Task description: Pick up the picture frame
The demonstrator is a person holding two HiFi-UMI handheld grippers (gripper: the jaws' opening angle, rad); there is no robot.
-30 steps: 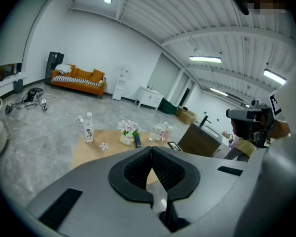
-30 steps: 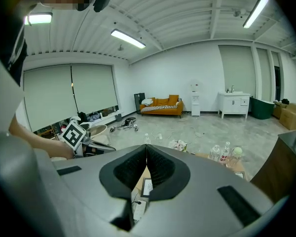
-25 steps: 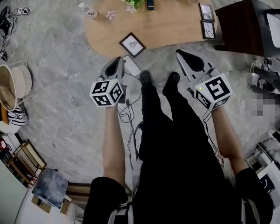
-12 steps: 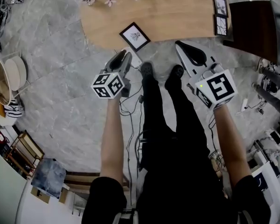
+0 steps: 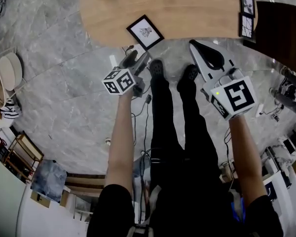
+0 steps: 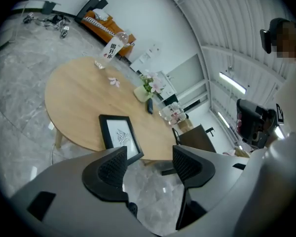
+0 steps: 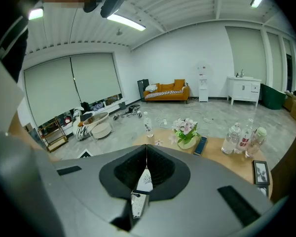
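The picture frame, black with a white print, lies flat near the front edge of the round wooden table. My left gripper hangs just short of that edge, below and slightly left of the frame. In the left gripper view its jaws are opening with nothing between them, and the frame lies just beyond the left pad. My right gripper is shut and empty, off the table's edge to the right of the frame. Its pads meet in the right gripper view.
Two small frames lie at the table's right end beside a dark cabinet. Flowers, bottles and a dark slim box stand at the far side. The person's shoes and floor cables are beneath the grippers.
Both grippers have sunk and come closer to the table's front edge. The left jaws went from shut to apart. The right jaws stayed shut.
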